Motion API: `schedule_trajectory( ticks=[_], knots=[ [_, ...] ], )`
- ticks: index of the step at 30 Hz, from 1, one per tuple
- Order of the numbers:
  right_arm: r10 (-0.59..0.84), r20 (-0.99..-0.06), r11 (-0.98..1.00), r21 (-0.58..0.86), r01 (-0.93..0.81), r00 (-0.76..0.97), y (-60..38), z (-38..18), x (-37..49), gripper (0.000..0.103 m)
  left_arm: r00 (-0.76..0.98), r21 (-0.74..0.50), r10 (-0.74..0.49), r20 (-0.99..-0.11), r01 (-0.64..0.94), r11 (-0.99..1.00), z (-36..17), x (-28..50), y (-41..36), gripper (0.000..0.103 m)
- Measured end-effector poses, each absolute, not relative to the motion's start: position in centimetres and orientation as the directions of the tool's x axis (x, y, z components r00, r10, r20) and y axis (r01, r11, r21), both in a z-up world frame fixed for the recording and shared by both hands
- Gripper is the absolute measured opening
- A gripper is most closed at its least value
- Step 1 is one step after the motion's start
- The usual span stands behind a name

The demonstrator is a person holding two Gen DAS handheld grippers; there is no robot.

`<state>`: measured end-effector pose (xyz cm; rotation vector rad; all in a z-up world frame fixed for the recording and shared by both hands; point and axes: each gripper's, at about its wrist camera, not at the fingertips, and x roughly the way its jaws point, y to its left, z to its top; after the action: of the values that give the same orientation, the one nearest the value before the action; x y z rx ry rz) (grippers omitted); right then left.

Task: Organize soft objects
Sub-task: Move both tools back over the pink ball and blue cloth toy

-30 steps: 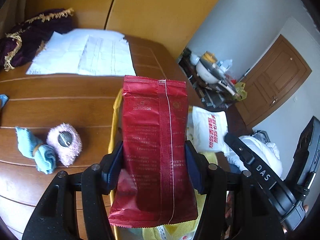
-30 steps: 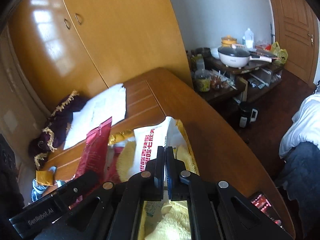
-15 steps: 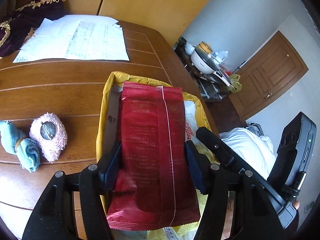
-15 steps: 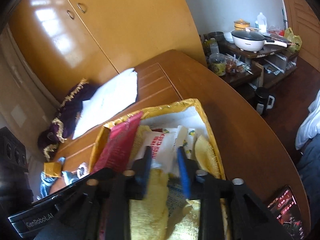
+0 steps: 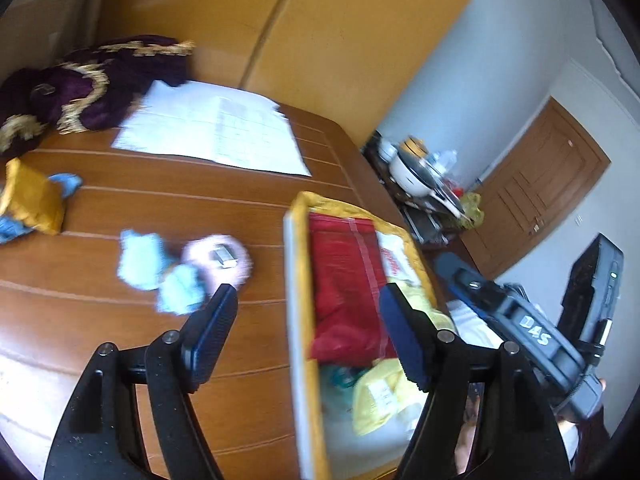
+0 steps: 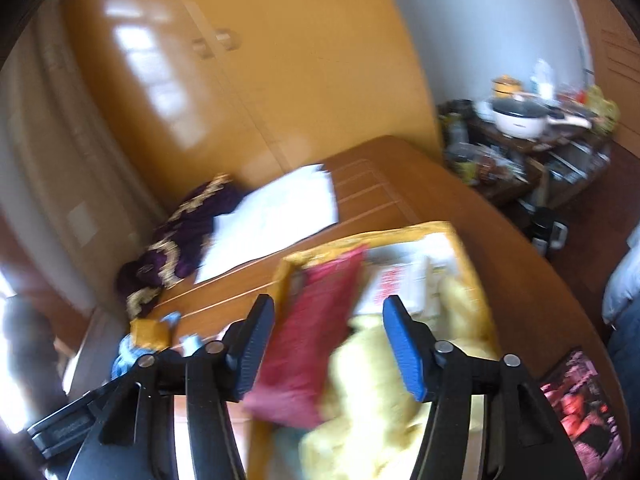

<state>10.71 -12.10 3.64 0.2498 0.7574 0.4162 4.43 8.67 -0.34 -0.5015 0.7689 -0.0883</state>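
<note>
Your wooden table (image 5: 168,208) fills most of both views, and the yellow-rimmed box (image 5: 298,320) sits toward its right side, already holding the red snack pouch (image 5: 344,280), a white packet (image 6: 394,284) and yellow cloths (image 6: 368,396). Both of your tools are spread wide with nothing between the pads — the left gripper (image 5: 306,340) straddles the box's left wall, and the right gripper (image 6: 330,346) hangs over the box interior, above the pouch and cloths.

What likely matters for your next reach: the loose soft pieces lie to the left of the box, so your left gripper is the nearer one. The pink fuzzy ball (image 5: 218,258) touches the light blue cloth (image 5: 160,270), and the pair sits just ahead of your left gripper's left finger (image 5: 208,336), between it and the open tabletop. Farther left lie a small gold pouch (image 5: 30,200) and more blue cloth (image 5: 66,182).

Nothing blocks that path. The white paper sheets (image 5: 216,132) and the purple gold-trimmed fabric (image 5: 92,80) lie well back by the wardrobe (image 5: 320,40). Both views are motion-blurred, so finer detail is unclear.
</note>
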Motion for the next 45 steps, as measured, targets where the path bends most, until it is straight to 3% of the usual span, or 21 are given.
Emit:
schedule_trajectory(
  ticks=[6, 12, 19, 23, 29, 37, 45],
  knots=[
    [0.633, -0.564, 0.773, 0.423, -0.473, 0.530, -5.9, 4.1, 8.1, 0.060, 0.758, -0.389, -0.038, -0.651, -0.290, 0.874, -2.2, 0.6, 14.7, 0.073],
    [0.722, -0.568, 0.672, 0.435, -0.600, 0.396, 1.2, 2.8, 6.0, 0.060, 0.747, -0.427, 0.029, -0.664, -0.411, 0.805, -4.9, -1.5, 20.0, 0.073],
    [0.696, -0.627, 0.668, 0.389, -0.634, 0.350, 6.1, -0.4, 4.4, 0.060, 0.737, -0.459, 0.040, -0.675, -0.462, 0.759, -6.8, -2.3, 22.0, 0.073],
    [0.671, -0.657, 0.685, 0.374, -0.625, 0.342, 6.7, -1.5, 4.4, 0.060, 0.723, -0.406, 0.094, -0.684, -0.485, 0.775, -6.8, -2.5, 21.7, 0.073],
    [0.673, -0.678, 0.685, 0.421, -0.595, 0.296, 6.4, -2.7, 5.2, 0.060, 0.703, -0.404, 0.113, -0.702, -0.524, 0.750, -7.2, -2.7, 22.6, 0.073],
    [0.673, -0.678, 0.691, 0.432, -0.580, 0.297, 6.0, -2.8, 5.6, 0.060, 0.713, -0.385, 0.129, -0.689, -0.511, 0.769, -5.6, -3.5, 23.1, 0.073],
    [0.670, -0.681, 0.693, 0.431, -0.578, 0.296, 6.4, 1.0, 8.0, 0.060, 0.711, -0.327, 0.249, -0.657, -0.567, 0.756, -4.7, -5.6, 26.4, 0.073]
  ],
)
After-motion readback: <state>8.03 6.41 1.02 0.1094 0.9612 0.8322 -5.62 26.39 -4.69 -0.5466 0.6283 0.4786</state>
